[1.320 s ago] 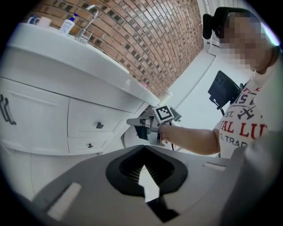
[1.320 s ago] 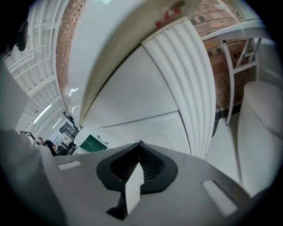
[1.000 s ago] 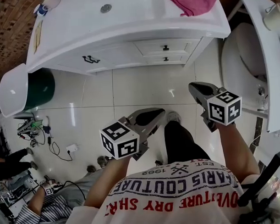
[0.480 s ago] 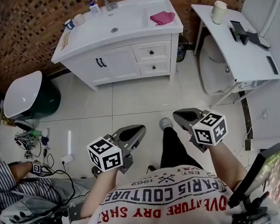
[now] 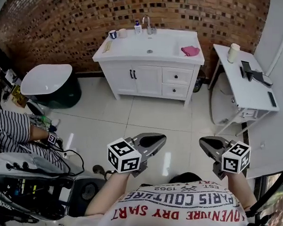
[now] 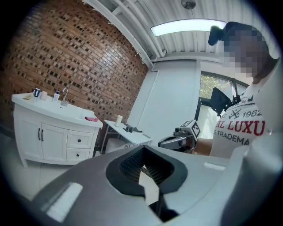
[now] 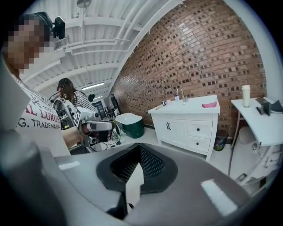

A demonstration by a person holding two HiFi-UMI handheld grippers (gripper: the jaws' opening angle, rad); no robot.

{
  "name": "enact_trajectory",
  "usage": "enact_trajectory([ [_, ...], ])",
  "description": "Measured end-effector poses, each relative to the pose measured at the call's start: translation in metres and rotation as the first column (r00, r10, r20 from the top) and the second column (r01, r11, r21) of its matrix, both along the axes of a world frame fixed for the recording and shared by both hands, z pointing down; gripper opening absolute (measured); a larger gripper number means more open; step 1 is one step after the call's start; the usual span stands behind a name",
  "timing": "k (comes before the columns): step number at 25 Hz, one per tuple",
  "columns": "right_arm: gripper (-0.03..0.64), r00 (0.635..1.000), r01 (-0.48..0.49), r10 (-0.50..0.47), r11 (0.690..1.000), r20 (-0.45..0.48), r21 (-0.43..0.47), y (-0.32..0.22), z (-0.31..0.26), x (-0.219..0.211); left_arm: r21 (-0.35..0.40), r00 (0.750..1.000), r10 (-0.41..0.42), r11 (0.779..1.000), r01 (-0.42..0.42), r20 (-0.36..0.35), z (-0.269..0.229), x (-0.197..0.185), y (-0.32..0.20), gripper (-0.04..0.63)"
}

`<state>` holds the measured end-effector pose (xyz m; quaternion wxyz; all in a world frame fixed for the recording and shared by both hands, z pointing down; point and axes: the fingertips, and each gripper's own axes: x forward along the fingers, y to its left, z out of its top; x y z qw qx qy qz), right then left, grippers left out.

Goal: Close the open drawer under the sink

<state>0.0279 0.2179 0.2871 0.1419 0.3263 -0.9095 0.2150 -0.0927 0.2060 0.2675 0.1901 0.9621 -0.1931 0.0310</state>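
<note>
The white sink cabinet [image 5: 149, 75] stands against the brick wall, far from me across the tiled floor. Its upper drawer [image 5: 177, 76] and lower drawer [image 5: 174, 90] on the right both look flush with the cabinet front; the same drawers [image 7: 199, 131] show small in the right gripper view. A pink cloth [image 5: 190, 50] lies on the counter. My left gripper [image 5: 157, 141] and right gripper [image 5: 206, 143] hover low in the head view near my body, both shut and holding nothing. They point at each other across my front.
A white side table [image 5: 252, 90] with a cup [image 5: 233, 52] and dark devices stands right of the cabinet. A green bin with a white lid [image 5: 48, 83] sits to its left. A seated person in a striped shirt [image 5: 12, 131], cables and equipment fill the left floor.
The view has pulled back from the cabinet, which now sits far off and upright at the top. Both grippers have dropped lower in the view and stayed shut.
</note>
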Motion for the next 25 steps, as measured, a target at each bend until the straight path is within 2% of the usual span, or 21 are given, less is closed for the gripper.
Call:
enact_trajectory([
  [4, 0.006, 1.0, -0.024, 0.024, 0.998, -0.003, 0.058, 0.005, -0.032, -0.008, 0.02, 0.999, -0.023, 1.0, 0.023, -0.024, -0.02, -0.008, 0.006, -0.008],
  [9, 0.006, 0.999, -0.032, 0.036, 0.993, -0.037, 0.116, 0.005, -0.043, -0.012, 0.044, 1.0, -0.022, 0.999, 0.022, -0.004, -0.031, -0.004, 0.011, -0.008],
  [15, 0.006, 0.999, -0.035, 0.036, 0.995, -0.002, 0.095, -0.001, -0.027, -0.003, 0.085, 0.998, -0.028, 0.996, 0.023, 0.053, -0.021, 0.01, 0.006, -0.008],
  [25, 0.006, 0.999, -0.033, 0.031, 0.997, 0.03, 0.071, -0.002, -0.012, 0.004, 0.082, 0.997, -0.013, 0.997, 0.007, 0.072, -0.012, 0.03, 0.003, -0.008],
])
